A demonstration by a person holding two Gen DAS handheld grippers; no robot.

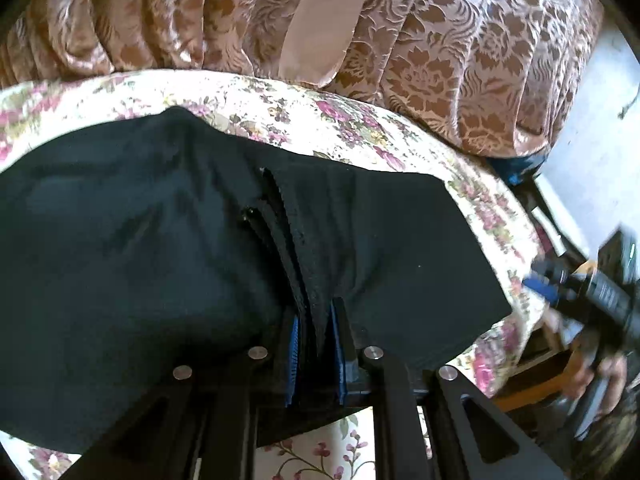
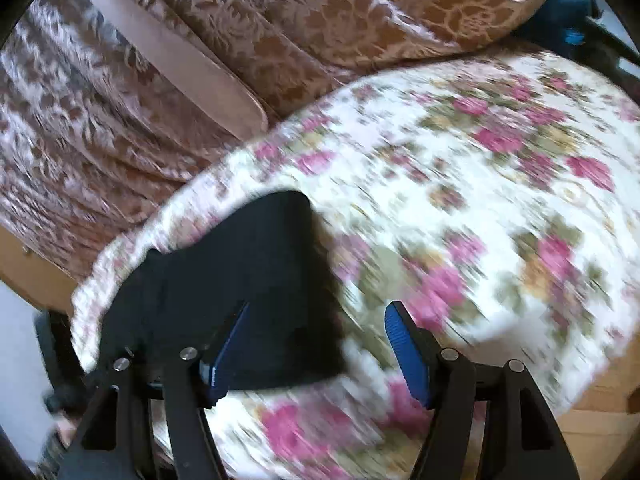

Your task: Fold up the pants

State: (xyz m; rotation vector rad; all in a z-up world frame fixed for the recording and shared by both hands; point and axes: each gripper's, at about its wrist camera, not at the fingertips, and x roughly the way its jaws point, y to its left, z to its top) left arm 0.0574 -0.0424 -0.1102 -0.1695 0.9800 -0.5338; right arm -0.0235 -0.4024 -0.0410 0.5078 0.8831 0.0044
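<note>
Black pants (image 1: 140, 240) lie folded on a floral-covered table (image 1: 360, 128). My left gripper (image 1: 316, 344) is shut on several layers of the pants' edge, pinched between its blue pads (image 1: 294, 356). In the right wrist view the pants (image 2: 248, 264) lie at the left of the floral cover (image 2: 460, 200). My right gripper (image 2: 316, 348) is open and holds nothing; its left finger (image 2: 224, 356) is over the pants' right edge and its right finger (image 2: 408, 356) is over bare cover. The right gripper also shows in the left wrist view (image 1: 600, 292), off the table's right edge. The right view is motion-blurred.
A brown patterned curtain or sofa cover (image 1: 440, 40) with a pink strap (image 1: 320, 20) rises behind the table. A white floor (image 1: 592, 120) shows at the right. Wooden furniture (image 2: 600, 420) lies beyond the table's near right edge.
</note>
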